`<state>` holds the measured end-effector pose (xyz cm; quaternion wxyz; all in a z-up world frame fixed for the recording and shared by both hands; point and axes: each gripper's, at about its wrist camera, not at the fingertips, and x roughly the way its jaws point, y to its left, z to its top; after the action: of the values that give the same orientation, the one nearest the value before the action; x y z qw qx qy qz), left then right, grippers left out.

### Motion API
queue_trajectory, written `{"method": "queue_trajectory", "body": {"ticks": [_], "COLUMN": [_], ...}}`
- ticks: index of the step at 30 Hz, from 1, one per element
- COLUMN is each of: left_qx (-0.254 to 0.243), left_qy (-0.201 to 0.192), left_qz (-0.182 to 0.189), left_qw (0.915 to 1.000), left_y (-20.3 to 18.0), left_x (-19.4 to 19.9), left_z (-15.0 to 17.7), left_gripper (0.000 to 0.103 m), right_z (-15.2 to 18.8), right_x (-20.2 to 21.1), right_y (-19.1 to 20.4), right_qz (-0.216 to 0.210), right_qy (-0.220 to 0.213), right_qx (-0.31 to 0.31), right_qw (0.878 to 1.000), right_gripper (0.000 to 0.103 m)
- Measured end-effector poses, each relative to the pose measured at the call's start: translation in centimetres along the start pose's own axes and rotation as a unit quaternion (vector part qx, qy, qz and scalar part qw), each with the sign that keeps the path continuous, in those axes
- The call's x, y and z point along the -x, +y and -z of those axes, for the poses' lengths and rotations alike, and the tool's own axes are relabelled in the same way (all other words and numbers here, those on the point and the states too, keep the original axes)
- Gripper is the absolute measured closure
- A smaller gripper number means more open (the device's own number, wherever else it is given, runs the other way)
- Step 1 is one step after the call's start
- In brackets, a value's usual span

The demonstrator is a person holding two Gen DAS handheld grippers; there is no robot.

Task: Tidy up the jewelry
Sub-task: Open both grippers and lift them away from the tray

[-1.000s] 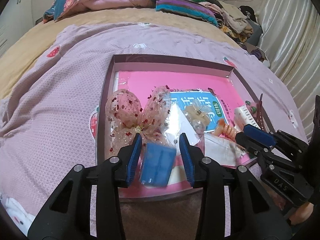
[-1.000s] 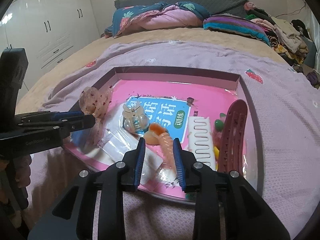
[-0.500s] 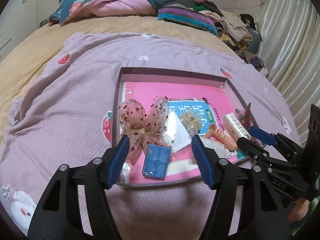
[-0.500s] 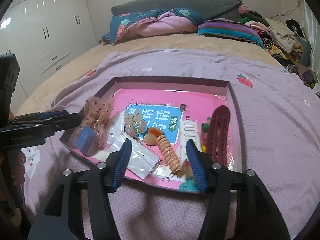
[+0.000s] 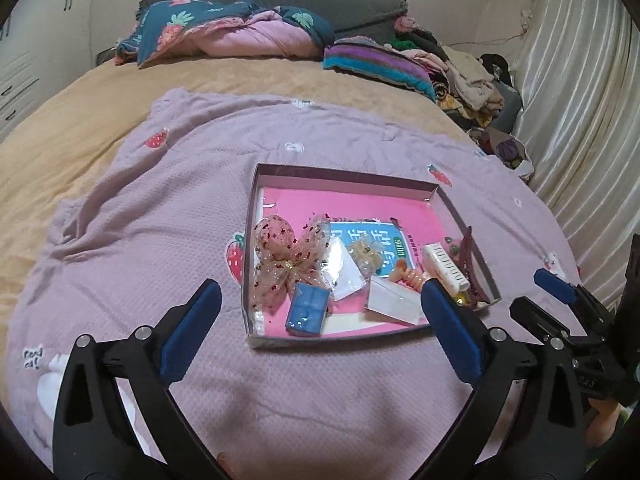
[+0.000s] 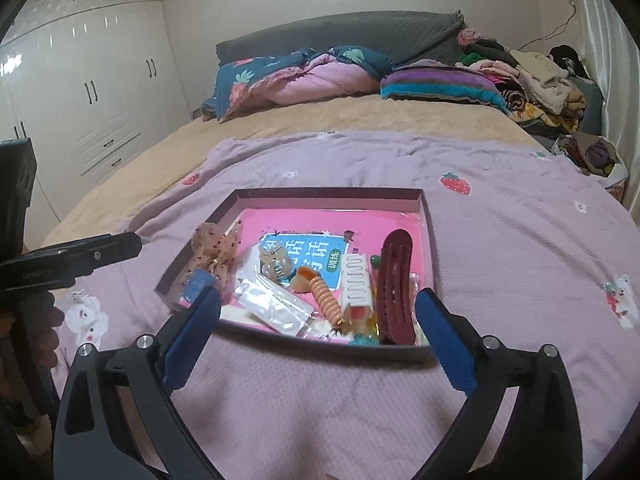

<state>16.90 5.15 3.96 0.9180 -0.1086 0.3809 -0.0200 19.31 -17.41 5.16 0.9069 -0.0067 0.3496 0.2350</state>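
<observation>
A shallow box tray (image 5: pixel 352 173) (image 6: pixel 328 192) with a pink liner lies on the lilac blanket. It holds a pink tulle bow (image 5: pixel 286 262) (image 6: pixel 216 250), a blue case (image 5: pixel 306 314) (image 6: pixel 196 285), clear packets (image 6: pixel 274 305), an orange spiral tie (image 6: pixel 325 298), a white comb (image 6: pixel 355 280) and a maroon hair claw (image 6: pixel 395 280). My left gripper (image 5: pixel 320 304) is wide open and empty, above the blanket in front of the tray. My right gripper (image 6: pixel 318 312) is wide open and empty, in front of the tray's near edge.
The lilac blanket (image 5: pixel 140 208) covers a bed with a tan sheet (image 6: pixel 280 120). Quilts and pillows (image 6: pixel 304 76) lie at the headboard, piled clothes (image 6: pixel 536 80) at the right. White wardrobes (image 6: pixel 80 92) stand on the left, a curtain (image 5: pixel 580 120) on the right.
Both grippers have opened wide and pulled back from the tray toward me. The left let go of the blue case and the right let go of the orange spiral tie; both lie in the tray.
</observation>
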Motion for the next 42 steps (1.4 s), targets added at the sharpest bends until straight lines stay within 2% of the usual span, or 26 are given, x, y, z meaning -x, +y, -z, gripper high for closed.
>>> {"method": "queue_trajectory", "body": {"ticks": [11, 21, 34, 42], "left_qx": [-0.010, -0.018, -0.028, -0.029], "left_qy": [-0.021, -0.027, -0.050, -0.058], "left_qz": [-0.008, -0.012, -0.013, -0.020], "left_qw": [0.9997, 0.9994, 0.9983, 0.9977], "left_y": [-0.9, -1.6, -2.2, -1.8], "left_x": [4.2, 6.4, 6.9, 6.2], "left_z": [1.5, 3.7, 7.0, 9.4], "left_gripper": [0.010, 0.010, 0.010, 0.010], "right_z": [1.4, 2.4, 4.9, 7.4], "right_x": [4.6, 7.2, 9.2, 9.6], "right_y": [0.7, 1.2, 2.2, 2.8], "right_qz": [0.005, 0.014, 0.030, 0.042], "right_qy": [-0.020, -0.033, -0.049, -0.075], "right_qx": [0.014, 0.023, 0.043, 0.053], "right_qw": [1.000, 0.999, 0.997, 0.995], "right_gripper": [0.005, 0.005, 0.004, 0.004]}}
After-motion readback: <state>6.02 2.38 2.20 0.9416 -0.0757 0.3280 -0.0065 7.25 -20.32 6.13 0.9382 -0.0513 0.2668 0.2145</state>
